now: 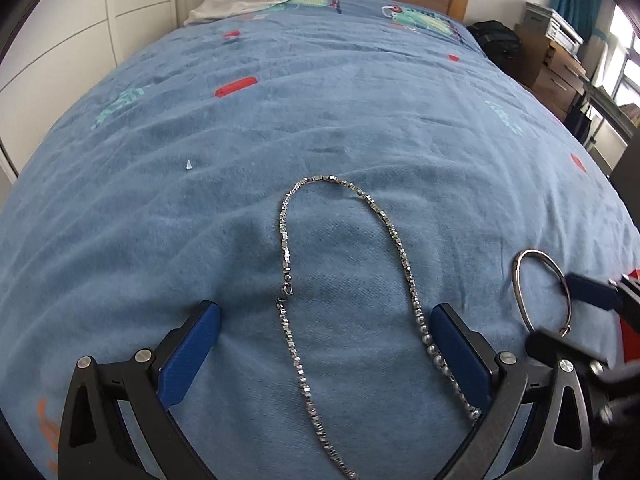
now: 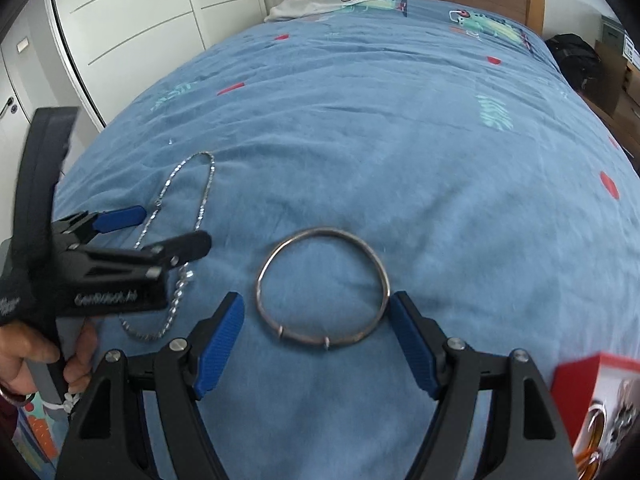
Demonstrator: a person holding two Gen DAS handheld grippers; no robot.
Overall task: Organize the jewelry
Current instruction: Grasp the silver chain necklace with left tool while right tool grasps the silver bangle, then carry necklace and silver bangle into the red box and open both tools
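Jewelry laid out on bed [image 1: 360, 120].
L gripper [image 1: 324, 344] spread wide over necklace [image 1: 286, 240]; R gripper [image 2: 320, 340] apart around bangle [image 2: 378, 260].

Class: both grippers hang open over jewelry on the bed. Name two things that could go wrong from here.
1. The thin silver bangle lies flat on the soft blue bedspread; the open right gripper may snag fabric or slip off it.
2. The long silver chain necklace runs beside the open left gripper; one strand could drag and tangle.
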